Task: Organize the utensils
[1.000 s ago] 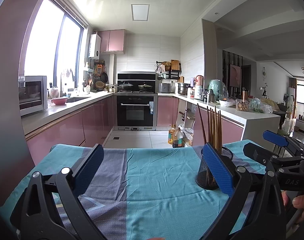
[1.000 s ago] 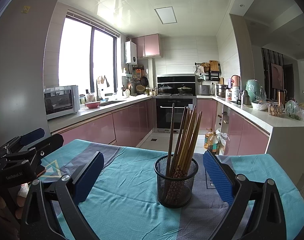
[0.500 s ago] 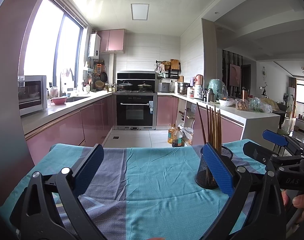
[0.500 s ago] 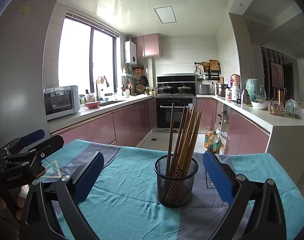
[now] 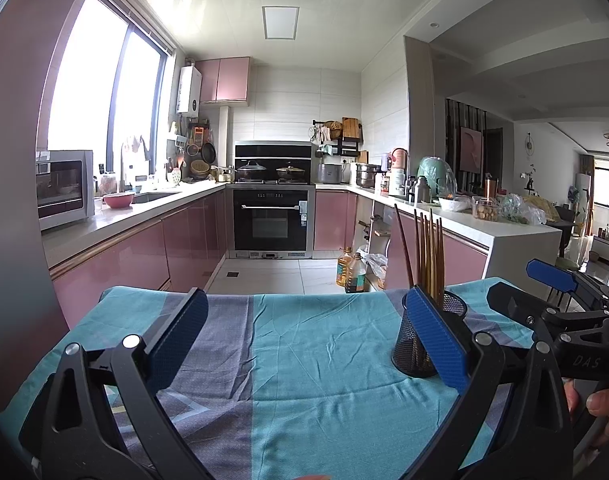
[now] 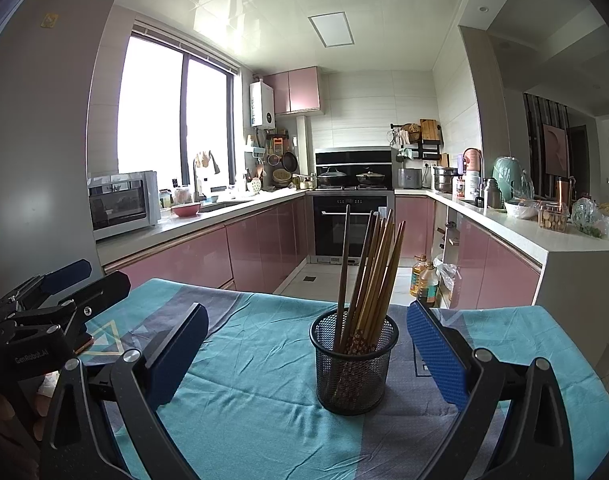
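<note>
A black mesh holder [image 6: 354, 364] stands upright on the teal and grey tablecloth [image 6: 256, 392], with several wooden chopsticks [image 6: 374, 268] leaning in it. My right gripper [image 6: 304, 344] is open, its blue pads wide apart on either side of the holder and a little short of it, holding nothing. In the left wrist view the holder [image 5: 414, 344] sits behind my left gripper's right pad, with the chopsticks [image 5: 426, 256] rising above. My left gripper [image 5: 304, 340] is open over bare cloth [image 5: 304, 360], well left of the holder.
The table's far edge drops to a tiled kitchen floor [image 5: 272, 276]. Pink cabinets [image 6: 264, 248], an oven [image 5: 270, 224] and a cluttered counter [image 6: 544, 224] lie beyond. Oil bottles [image 6: 422, 280] stand on the floor. A hand [image 5: 602, 404] holds the right gripper's handle.
</note>
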